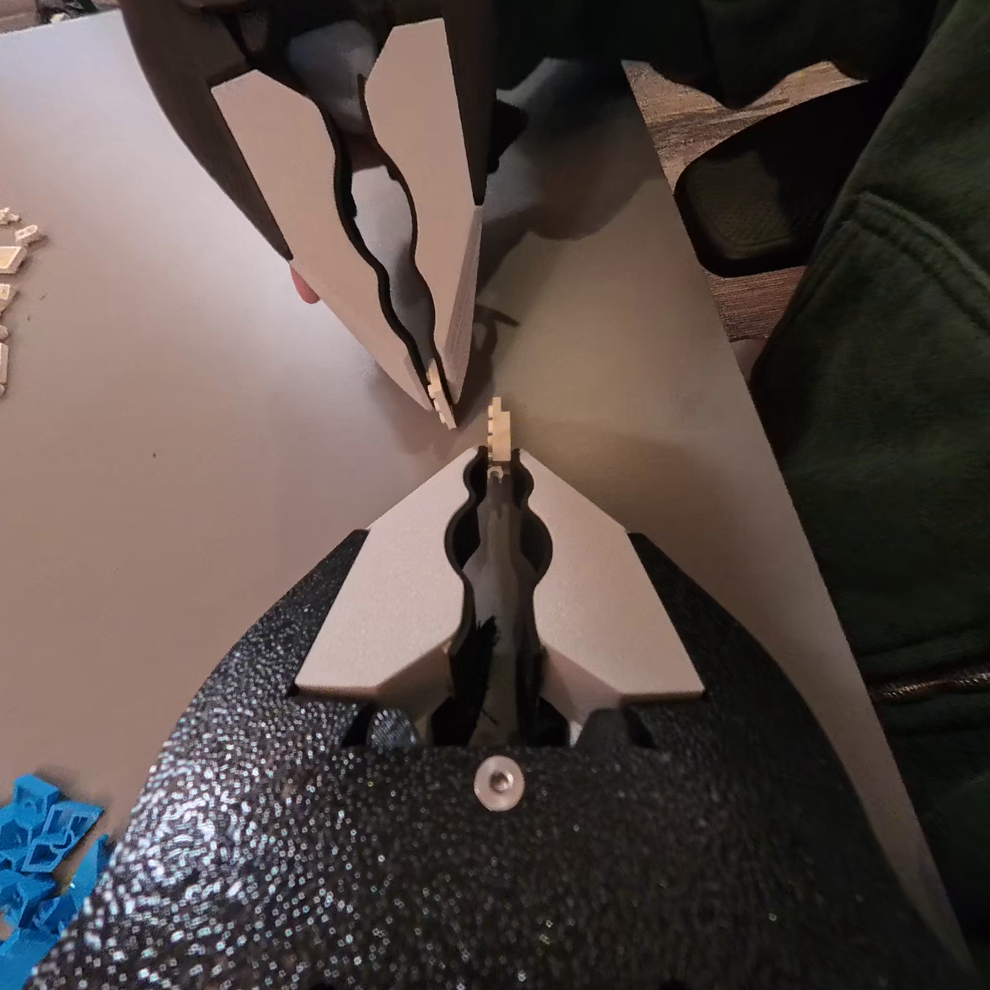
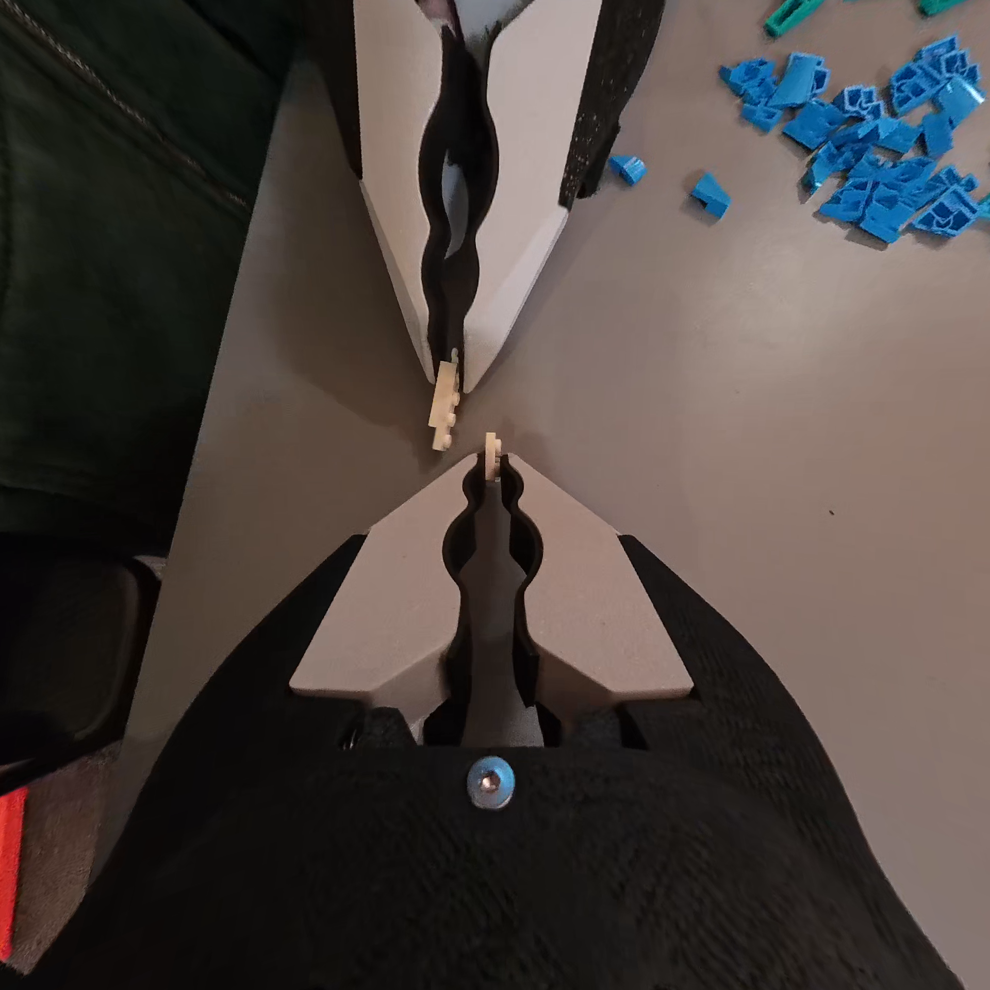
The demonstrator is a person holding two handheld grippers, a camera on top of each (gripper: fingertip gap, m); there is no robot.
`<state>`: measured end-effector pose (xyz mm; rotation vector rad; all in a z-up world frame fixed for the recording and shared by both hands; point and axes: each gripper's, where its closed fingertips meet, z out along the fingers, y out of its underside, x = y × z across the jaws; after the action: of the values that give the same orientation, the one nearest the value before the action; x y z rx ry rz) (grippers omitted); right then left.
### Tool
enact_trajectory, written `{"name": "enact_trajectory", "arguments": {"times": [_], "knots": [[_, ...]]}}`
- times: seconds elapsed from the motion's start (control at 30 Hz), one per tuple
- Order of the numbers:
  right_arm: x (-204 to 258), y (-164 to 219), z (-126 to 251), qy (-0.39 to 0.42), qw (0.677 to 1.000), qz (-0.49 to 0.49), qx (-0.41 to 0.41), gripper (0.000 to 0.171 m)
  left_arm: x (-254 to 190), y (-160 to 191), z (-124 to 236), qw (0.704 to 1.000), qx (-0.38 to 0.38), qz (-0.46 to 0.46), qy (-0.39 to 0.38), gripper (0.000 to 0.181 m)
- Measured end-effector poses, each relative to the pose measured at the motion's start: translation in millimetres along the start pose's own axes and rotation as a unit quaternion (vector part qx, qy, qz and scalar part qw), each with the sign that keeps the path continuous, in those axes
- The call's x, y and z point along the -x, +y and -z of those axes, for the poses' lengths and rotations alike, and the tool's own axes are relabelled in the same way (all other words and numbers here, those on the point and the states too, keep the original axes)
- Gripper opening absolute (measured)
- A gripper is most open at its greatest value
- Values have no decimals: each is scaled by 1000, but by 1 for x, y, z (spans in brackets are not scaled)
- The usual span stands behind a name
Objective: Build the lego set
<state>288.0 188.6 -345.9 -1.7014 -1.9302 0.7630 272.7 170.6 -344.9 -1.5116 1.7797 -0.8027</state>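
Observation:
My left gripper (image 1: 498,455) is shut on a cream studded plate (image 1: 498,431) that sticks out past its tips above the grey table. My right gripper (image 2: 493,460) is shut on a smaller cream piece (image 2: 492,452). The two grippers face each other tip to tip, a small gap apart. In the left wrist view the right gripper (image 1: 444,410) comes down from the top with its cream piece (image 1: 440,396). In the right wrist view the left gripper (image 2: 447,377) comes from the top with the cream plate (image 2: 443,410), studs facing right.
A pile of blue bricks (image 2: 878,144) lies on the grey table (image 2: 696,402), also at the lower left in the left wrist view (image 1: 37,857). Small cream pieces (image 1: 13,257) lie at the left edge. A person's dark green jacket (image 1: 884,375) is beside the table edge. Teal pieces (image 2: 793,16) lie far off.

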Motion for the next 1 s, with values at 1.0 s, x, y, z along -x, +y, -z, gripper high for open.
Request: {"name": "enact_trajectory", "arguments": {"times": [1.0], "knots": [[14,-7,7,-65,990,-40,-118,25,9,-1,-5,1000,-5,13,-21,5]]}}
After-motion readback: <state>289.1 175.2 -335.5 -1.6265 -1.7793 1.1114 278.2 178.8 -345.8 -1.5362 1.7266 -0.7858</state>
